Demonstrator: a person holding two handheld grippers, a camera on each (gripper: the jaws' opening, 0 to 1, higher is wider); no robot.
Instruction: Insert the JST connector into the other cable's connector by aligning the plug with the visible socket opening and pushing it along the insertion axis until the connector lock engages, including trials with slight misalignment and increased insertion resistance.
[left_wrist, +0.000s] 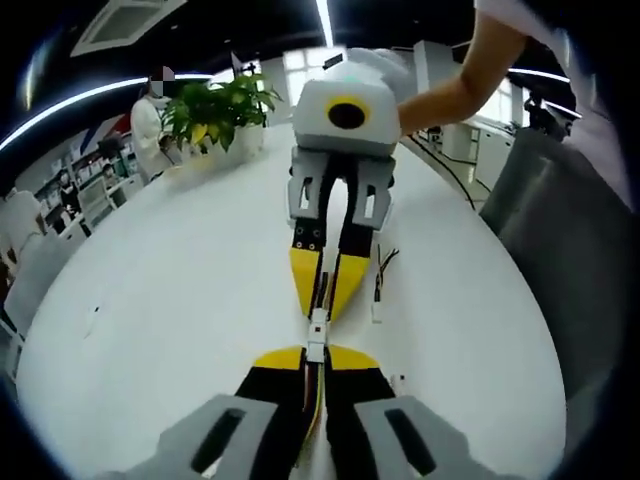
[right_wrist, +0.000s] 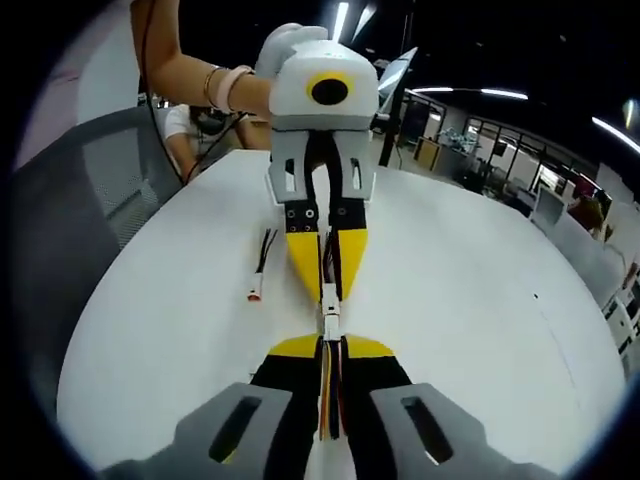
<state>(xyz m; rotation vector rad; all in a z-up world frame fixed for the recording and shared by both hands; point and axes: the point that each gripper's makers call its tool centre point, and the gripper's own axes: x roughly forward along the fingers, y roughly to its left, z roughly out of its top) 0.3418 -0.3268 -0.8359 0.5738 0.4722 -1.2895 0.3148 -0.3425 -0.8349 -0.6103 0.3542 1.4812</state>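
Spare cable (left_wrist: 380, 285) beside the mated connectors (left_wrist: 317, 328), both grippers' jaws pinching their wires; potted plant (left_wrist: 215, 110) beyond.

No legible text, labels, brand marks, nos. or signs in either view. Nothing printed that can be read on the white table (left_wrist: 150, 300), the connectors, the cables or the gripper bodies. Background shelving in the left gripper view is too blurred and small to make out any lettering.
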